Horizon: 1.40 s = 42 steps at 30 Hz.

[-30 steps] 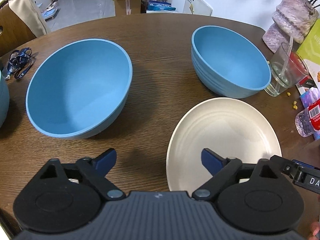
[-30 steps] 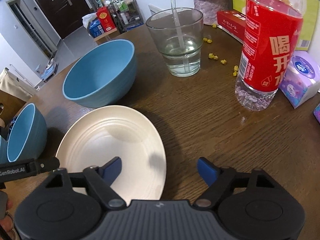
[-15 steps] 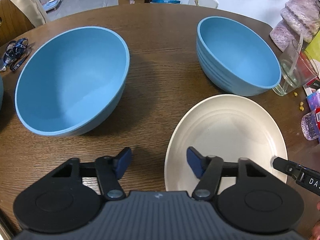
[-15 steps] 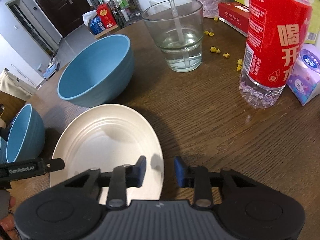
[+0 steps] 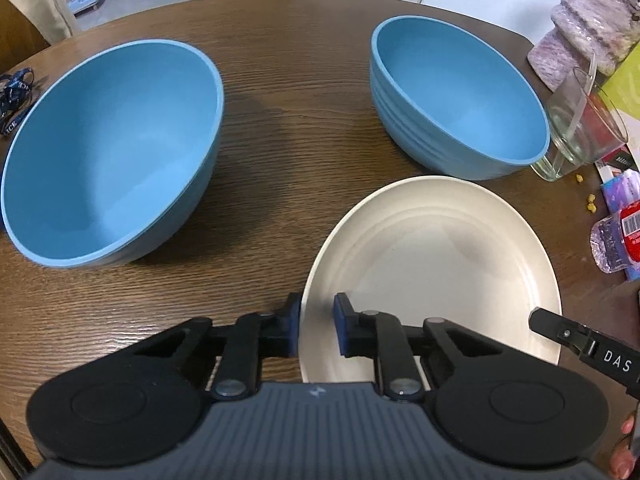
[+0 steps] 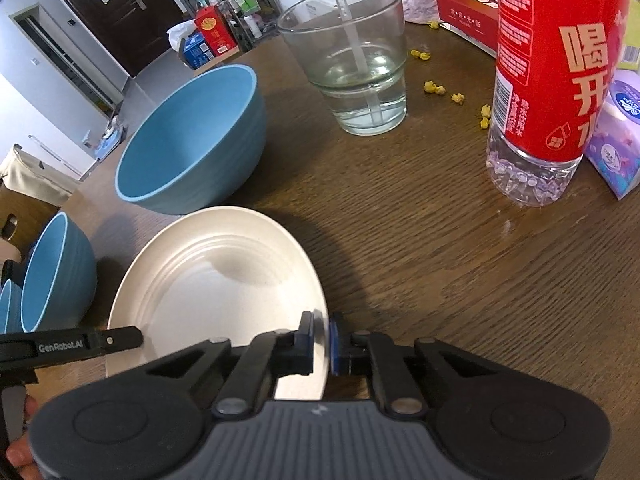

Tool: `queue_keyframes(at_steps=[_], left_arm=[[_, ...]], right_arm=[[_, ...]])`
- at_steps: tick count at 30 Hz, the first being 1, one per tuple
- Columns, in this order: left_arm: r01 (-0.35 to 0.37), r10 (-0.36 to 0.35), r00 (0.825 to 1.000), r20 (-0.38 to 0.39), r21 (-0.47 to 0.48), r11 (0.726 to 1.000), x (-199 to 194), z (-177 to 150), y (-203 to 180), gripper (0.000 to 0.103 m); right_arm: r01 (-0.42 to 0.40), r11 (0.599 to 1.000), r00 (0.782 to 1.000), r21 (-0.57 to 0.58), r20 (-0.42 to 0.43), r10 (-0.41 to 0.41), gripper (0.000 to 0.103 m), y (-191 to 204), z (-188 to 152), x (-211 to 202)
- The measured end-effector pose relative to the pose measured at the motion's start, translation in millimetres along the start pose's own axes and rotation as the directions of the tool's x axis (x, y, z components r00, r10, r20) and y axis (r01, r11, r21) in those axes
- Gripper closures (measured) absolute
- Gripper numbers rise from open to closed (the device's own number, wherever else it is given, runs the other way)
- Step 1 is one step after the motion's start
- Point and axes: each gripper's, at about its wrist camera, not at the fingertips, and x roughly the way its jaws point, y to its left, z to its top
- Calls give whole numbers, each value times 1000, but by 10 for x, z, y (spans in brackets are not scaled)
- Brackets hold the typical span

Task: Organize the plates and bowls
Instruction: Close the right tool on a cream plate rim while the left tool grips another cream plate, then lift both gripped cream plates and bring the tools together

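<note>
On the brown tabletop point(image 5: 304, 92), beside two blue bowls point(image 5: 112, 148), the cream plate point(image 5: 432, 256) is lying while my left fingers point(image 5: 316, 330) are closing over its near rim and my right fingers point(image 6: 320, 340) are pinching its opposite rim.

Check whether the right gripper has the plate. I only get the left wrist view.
Observer: Yes. The right gripper is shut on the plate, with one pad inside the rim and one outside.
Operator: Is the bottle in the way? I only see its base.
Observer: No. It stands upright and apart from the plate, with bare table between.
Operator: Any more bowls?
Observer: A sliver of a third blue bowl shows at the far left, beside the big bowl.
</note>
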Motion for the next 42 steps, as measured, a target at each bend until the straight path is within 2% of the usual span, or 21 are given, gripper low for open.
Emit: queue_keyframes(at_steps=[12, 27, 42], left_arm=[[-2, 2, 1000, 15, 3, 1000, -58, -30, -11, 85], [-11, 9, 997, 71, 27, 1000, -279, -137, -25, 85], [-24, 27, 993, 119, -32, 999, -620, -415, 197, 85]], right_arm=[[-17, 1000, 1000, -9, 18, 17, 96, -14, -53, -53], [-35, 999, 998, -31, 54, 37, 96, 20, -114, -180], [-67, 992, 995, -106, 65, 74, 96, 280, -296, -384]])
